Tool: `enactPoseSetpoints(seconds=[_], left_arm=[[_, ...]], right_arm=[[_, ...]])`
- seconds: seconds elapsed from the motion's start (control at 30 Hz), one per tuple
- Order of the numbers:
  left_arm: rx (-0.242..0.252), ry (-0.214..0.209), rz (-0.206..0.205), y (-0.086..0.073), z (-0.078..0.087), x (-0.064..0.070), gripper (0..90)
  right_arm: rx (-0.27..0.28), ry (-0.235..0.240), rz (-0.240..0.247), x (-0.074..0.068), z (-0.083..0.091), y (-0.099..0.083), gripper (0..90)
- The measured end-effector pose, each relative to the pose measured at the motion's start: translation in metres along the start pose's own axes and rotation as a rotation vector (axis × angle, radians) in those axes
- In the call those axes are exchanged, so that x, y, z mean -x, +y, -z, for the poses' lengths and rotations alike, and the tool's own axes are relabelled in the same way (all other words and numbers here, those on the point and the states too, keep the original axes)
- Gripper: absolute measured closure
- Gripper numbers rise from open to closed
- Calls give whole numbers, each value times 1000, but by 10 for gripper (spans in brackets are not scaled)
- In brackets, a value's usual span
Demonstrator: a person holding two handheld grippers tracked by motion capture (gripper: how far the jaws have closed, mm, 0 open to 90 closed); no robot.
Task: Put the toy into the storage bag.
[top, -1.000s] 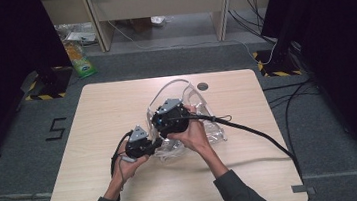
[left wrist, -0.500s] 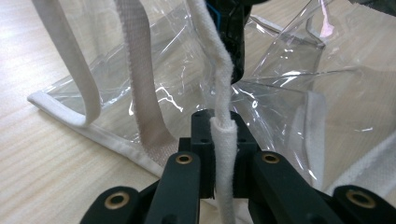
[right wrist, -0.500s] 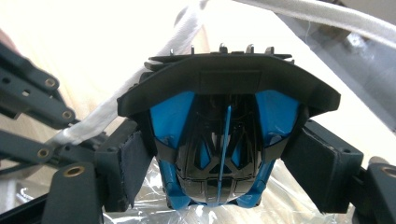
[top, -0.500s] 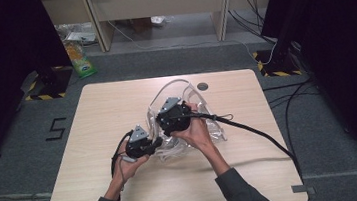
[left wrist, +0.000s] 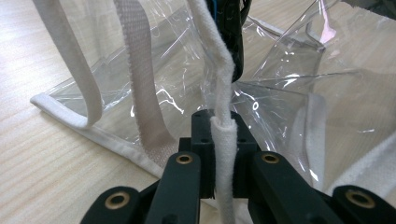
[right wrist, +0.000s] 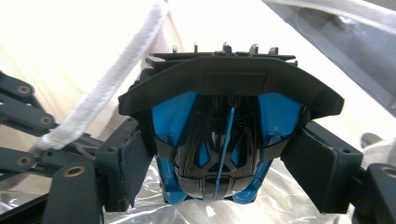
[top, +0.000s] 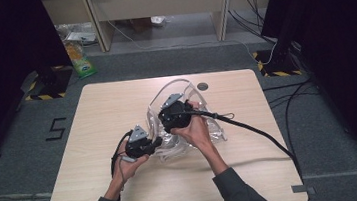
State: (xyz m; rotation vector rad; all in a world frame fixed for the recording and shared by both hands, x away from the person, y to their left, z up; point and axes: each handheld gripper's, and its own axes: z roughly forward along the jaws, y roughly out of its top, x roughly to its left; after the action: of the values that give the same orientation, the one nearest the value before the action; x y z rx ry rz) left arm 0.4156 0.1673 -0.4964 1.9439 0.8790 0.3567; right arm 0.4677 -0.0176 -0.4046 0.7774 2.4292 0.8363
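The clear bag (left wrist: 289, 93) is glossy, see-through plastic film, creased and catching bright glints, edged with a white cloth binding (left wrist: 65, 116) of soft, fuzzy weave. Its white straps (left wrist: 140, 93) are coarse woven webbing, matt and slightly frayed. The toy car (right wrist: 219, 135) is hard plastic, shiny black with glossy blue panels. The right gripper (right wrist: 219, 154) has fingers (right wrist: 128, 163) of matt black plastic; the left gripper (left wrist: 223, 140) has brass-coloured metal rivets. The table (top: 107, 108) is pale wood-grain laminate, smooth and dull.
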Motion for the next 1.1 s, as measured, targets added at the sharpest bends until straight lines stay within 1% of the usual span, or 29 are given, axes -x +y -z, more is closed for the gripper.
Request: enactPoseSetpoints(seconds=[0.03,0.1,0.13,0.17,0.23,0.27,0.3,0.37,0.43,0.47,0.6,0.63,0.67,0.7,0.77,0.87,0.9,0.97,1.0,1.03,1.07,1.1], left_arm=[[5,-1,2,0,0,0,844],[7,-3,3,1,1,0,844],[7,-3,1,1,0,0,843],[6,-3,1,1,0,1,844],[4,-2,-1,1,-1,1,844],[5,-2,0,1,-1,1,844],[4,-2,-1,1,-1,1,844],[6,-5,-2,2,0,2,843],[8,-7,-6,2,-1,4,843],[9,-7,-7,3,0,4,842],[11,-8,-4,2,0,4,842],[11,-7,-5,2,0,4,842],[11,-7,-5,2,0,3,842],[12,-8,-3,2,0,3,842],[15,-6,-1,2,0,3,842],[15,-4,-1,2,0,3,842],[15,-6,1,2,0,3,842],[15,-6,2,2,0,3,841],[13,-6,1,2,0,2,842],[13,-5,0,2,0,2,842],[16,-4,1,2,0,2,842],[21,-1,3,2,0,2,842]], right_arm=[[-5,-15,1,0,0,0,259],[-41,-62,38,0,-1,-2,259],[-51,-67,44,0,-2,-3,259],[-68,-64,58,0,-3,-4,259],[-79,-63,77,-2,-4,-5,259],[-79,-63,80,-2,-5,-5,258],[-80,-63,74,-2,-6,-4,258],[-66,-59,88,-1,-9,-4,257],[-75,-57,110,-3,-14,-5,256],[-66,-60,115,-3,-15,-6,256],[-51,-59,104,-3,-16,-6,254],[-56,-56,99,-3,-16,-6,251],[-53,-51,103,-2,-16,-5,247],[-48,-38,94,-1,-15,-5,245],[-48,-32,81,-1,-15,-5,246],[-49,-33,87,0,-15,-4,249],[-48,-32,75,0,-15,-4,249],[-41,-34,69,0,-14,-5,250],[-39,-32,78,0,-14,-5,253],[-41,-23,129,-1,-14,-5,255],[-46,-10,154,-2,-14,-5,256],[-53,-3,161,-2,-14,-5,256]])
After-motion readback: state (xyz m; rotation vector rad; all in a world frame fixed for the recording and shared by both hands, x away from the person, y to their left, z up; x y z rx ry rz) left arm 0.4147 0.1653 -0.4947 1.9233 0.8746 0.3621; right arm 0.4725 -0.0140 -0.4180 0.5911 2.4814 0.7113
